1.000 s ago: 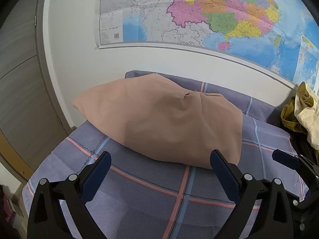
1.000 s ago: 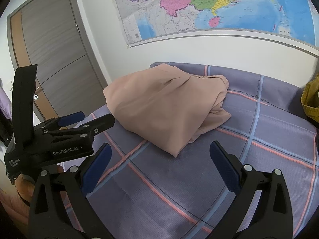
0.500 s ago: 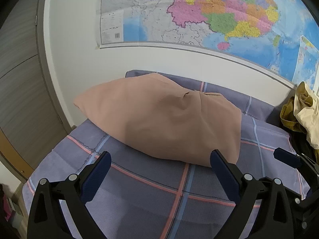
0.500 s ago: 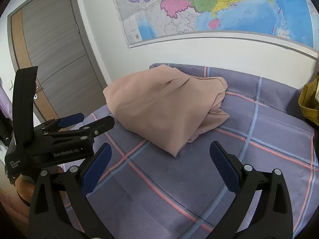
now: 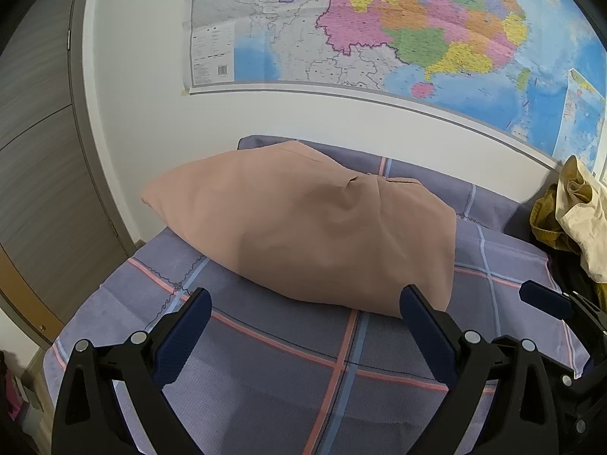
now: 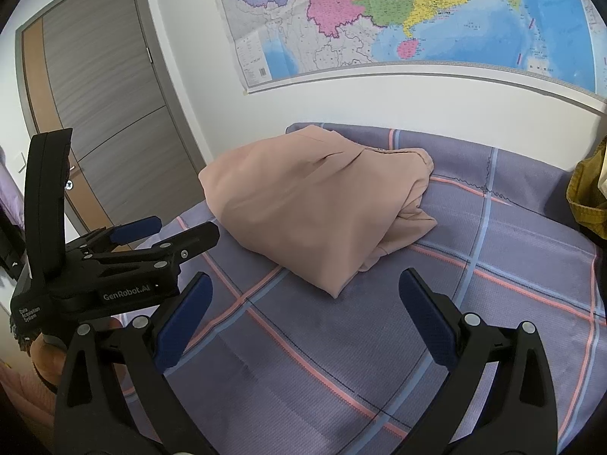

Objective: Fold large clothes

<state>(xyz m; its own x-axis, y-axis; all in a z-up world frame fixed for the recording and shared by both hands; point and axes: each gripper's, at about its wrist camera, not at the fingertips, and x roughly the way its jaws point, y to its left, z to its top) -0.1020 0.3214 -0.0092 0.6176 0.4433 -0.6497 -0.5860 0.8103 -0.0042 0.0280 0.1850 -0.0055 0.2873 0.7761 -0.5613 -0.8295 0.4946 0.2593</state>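
Left gripper point(image 6: 159, 233) body shows only rightward.

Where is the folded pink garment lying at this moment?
The pink garment lies on the plaid bedsheet below the wall map, ahead of both open grippers, untouched.

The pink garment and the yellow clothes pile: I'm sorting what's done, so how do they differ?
The pink garment lies as a smooth folded bundle mid-bed; the yellow clothes pile is crumpled at the bed's right edge. The pink one is a single colour; the pile mixes mustard and cream. Neither is touched by a gripper.
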